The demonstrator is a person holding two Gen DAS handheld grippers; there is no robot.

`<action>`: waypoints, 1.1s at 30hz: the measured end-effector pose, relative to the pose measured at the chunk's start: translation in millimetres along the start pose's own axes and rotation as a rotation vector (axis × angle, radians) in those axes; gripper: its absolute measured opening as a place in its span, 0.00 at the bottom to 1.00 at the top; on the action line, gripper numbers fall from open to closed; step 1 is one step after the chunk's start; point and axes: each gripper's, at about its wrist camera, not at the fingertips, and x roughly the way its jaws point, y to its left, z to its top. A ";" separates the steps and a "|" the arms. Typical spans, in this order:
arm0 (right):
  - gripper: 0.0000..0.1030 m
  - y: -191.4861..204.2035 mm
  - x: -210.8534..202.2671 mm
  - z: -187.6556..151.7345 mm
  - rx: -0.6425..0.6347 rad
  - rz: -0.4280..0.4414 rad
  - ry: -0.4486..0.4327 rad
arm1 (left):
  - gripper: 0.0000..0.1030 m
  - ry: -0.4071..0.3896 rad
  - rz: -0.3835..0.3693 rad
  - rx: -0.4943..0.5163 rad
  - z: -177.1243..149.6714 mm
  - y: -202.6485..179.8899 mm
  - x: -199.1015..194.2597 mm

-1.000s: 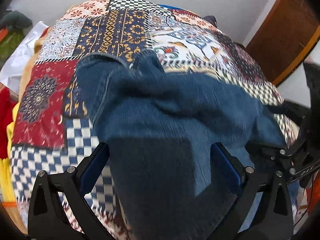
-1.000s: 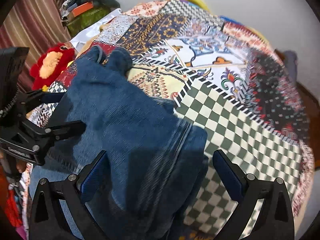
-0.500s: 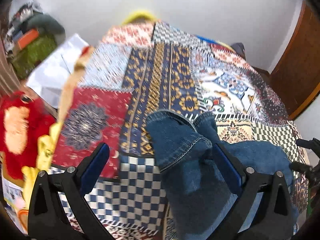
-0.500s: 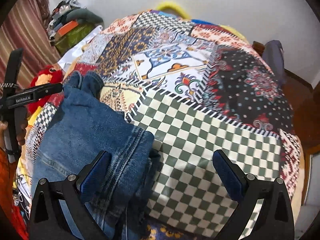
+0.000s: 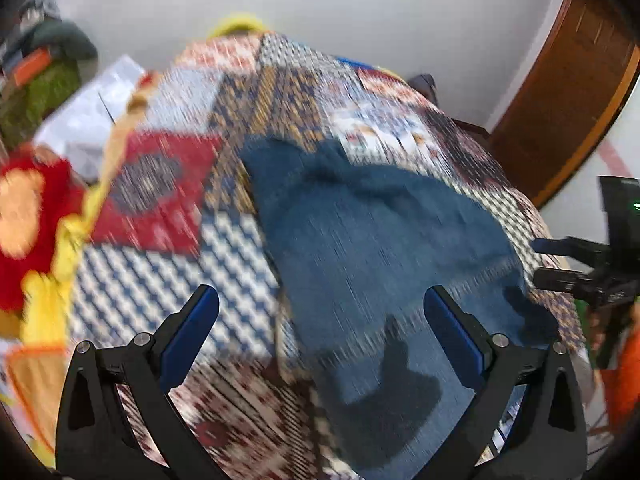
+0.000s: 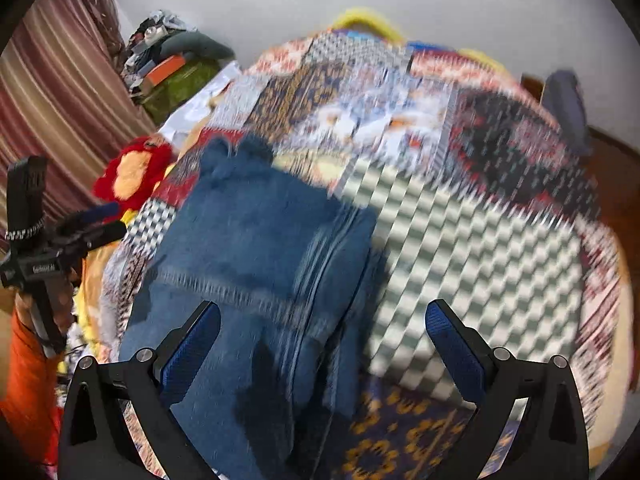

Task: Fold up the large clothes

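Note:
A pair of blue denim jeans (image 5: 380,248) lies folded on a patchwork bedspread (image 5: 160,264), legs toward the far side. My left gripper (image 5: 320,312) is open and empty above the near left edge of the jeans. In the right wrist view the jeans (image 6: 256,264) lie left of centre. My right gripper (image 6: 322,320) is open and empty above their right edge. Each gripper shows in the other's view, the right one (image 5: 560,264) and the left one (image 6: 88,224). Both views are motion-blurred.
A red and orange plush toy (image 6: 132,172) lies at the bed's left edge. Clutter (image 6: 172,60) and a striped curtain (image 6: 52,92) stand at the far left. A wooden door (image 5: 568,92) is at the right. A white wall is behind the bed.
Both grippers have pulled back from the jeans and moved over them again; both views are blurred now. The jeans lie in much the same place on the bed.

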 end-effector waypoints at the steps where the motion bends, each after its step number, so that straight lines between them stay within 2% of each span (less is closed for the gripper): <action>1: 0.99 -0.4 3.5 -5.1 0.008 0.012 0.012 | 1.00 0.017 -0.017 -0.014 -7.9 0.2 4.6; 5: 0.99 -11.9 30.5 -27.9 0.084 0.066 0.101 | 1.00 0.085 -0.076 -0.066 -34.2 1.4 26.1; 8: 0.99 -21.6 50.3 -34.5 0.147 0.114 0.157 | 1.00 0.088 -0.118 -0.116 -45.5 5.8 39.3; 13: 0.99 -26.5 78.1 -27.5 0.195 0.228 0.238 | 1.00 0.134 -0.219 -0.239 -41.6 19.2 62.9; 18: 1.00 -11.8 90.8 -19.9 0.145 0.241 0.238 | 1.00 0.201 -0.347 -0.303 -32.7 27.9 95.5; 22: 1.00 -5.5 95.9 -15.8 0.161 0.240 0.221 | 1.00 0.217 -0.375 -0.306 -30.4 25.1 104.0; 24: 0.95 -5.8 95.5 -14.8 0.169 0.242 0.206 | 0.92 0.218 -0.390 -0.292 -28.0 19.5 103.6; 26: 0.79 -6.5 93.5 -12.9 0.188 0.243 0.187 | 0.88 0.219 -0.362 -0.273 -25.9 11.2 102.9; 29: 0.61 -8.4 89.3 -12.7 0.222 0.265 0.167 | 0.78 0.208 -0.327 -0.234 -27.4 -0.2 95.8; 33: 0.50 -2.4 74.9 -13.2 0.198 0.246 0.142 | 0.69 0.180 -0.312 -0.207 -27.9 -15.4 76.7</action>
